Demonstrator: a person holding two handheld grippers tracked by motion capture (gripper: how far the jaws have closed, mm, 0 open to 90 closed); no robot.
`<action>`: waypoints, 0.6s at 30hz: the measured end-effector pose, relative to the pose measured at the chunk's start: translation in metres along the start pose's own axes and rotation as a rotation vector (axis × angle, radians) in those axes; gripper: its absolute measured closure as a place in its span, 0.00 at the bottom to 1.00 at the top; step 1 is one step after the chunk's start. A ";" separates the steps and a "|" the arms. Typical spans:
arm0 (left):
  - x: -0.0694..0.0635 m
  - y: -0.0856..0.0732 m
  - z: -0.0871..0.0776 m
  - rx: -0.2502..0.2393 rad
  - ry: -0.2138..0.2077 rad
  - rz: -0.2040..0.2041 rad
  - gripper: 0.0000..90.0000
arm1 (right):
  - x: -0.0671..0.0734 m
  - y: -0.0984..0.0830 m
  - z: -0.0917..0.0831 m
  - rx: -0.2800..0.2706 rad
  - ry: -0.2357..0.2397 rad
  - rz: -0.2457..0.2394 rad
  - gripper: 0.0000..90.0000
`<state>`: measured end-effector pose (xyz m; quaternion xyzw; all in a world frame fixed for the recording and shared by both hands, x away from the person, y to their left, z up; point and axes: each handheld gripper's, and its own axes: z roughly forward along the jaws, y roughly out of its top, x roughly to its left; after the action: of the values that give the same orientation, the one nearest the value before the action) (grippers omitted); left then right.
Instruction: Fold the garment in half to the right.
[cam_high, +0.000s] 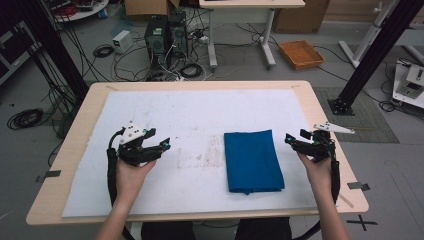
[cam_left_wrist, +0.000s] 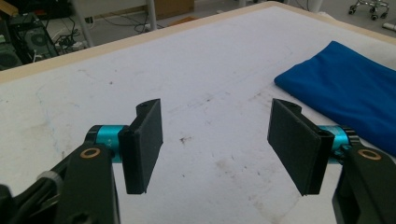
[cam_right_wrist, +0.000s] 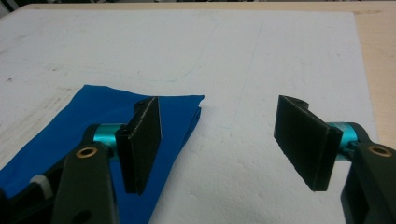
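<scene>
The left gripper (cam_high: 154, 142) sits at the lower left of the high view, held in the person's left hand (cam_high: 127, 172), its jaws spread wide with nothing between them. In the left gripper view, the left gripper (cam_left_wrist: 215, 144) shows its two black pads apart over bare white surface, with the blue cloth (cam_left_wrist: 348, 93) at the right edge of the frame, well clear of the jaws.

The right gripper (cam_high: 296, 138) is at the right of the high view, in the right hand (cam_high: 315, 170), also released and empty. In the right gripper view, the right gripper (cam_right_wrist: 219, 142) has its jaws wide apart; the cloth lies behind and below the left-hand pad, at the lower left of that frame, not pressed by either pad.

The blue cloth (cam_high: 252, 161) lies folded flat, right of centre in the high view, between the two grippers and nearer the right one. It rests on the white mat (cam_high: 200, 115) that covers the wooden table (cam_high: 320, 107). Cables and computer cases stand on the floor at the top of the high view.
</scene>
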<state>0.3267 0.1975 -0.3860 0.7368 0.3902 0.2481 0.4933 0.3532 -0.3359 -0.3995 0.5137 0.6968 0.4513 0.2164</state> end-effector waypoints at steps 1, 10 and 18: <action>0.001 -0.001 0.000 -0.001 0.004 0.000 0.39 | -0.001 -0.001 -0.002 -0.001 0.002 -0.004 0.35; 0.009 -0.009 0.001 0.022 -0.004 -0.014 0.35 | -0.006 -0.004 -0.007 -0.003 0.014 -0.004 0.33; 0.010 -0.010 -0.002 0.006 -0.001 -0.007 0.32 | -0.008 -0.004 -0.006 0.005 0.023 -0.009 0.32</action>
<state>0.3275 0.2087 -0.3946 0.7370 0.3933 0.2448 0.4921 0.3496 -0.3455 -0.4013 0.5058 0.7029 0.4543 0.2090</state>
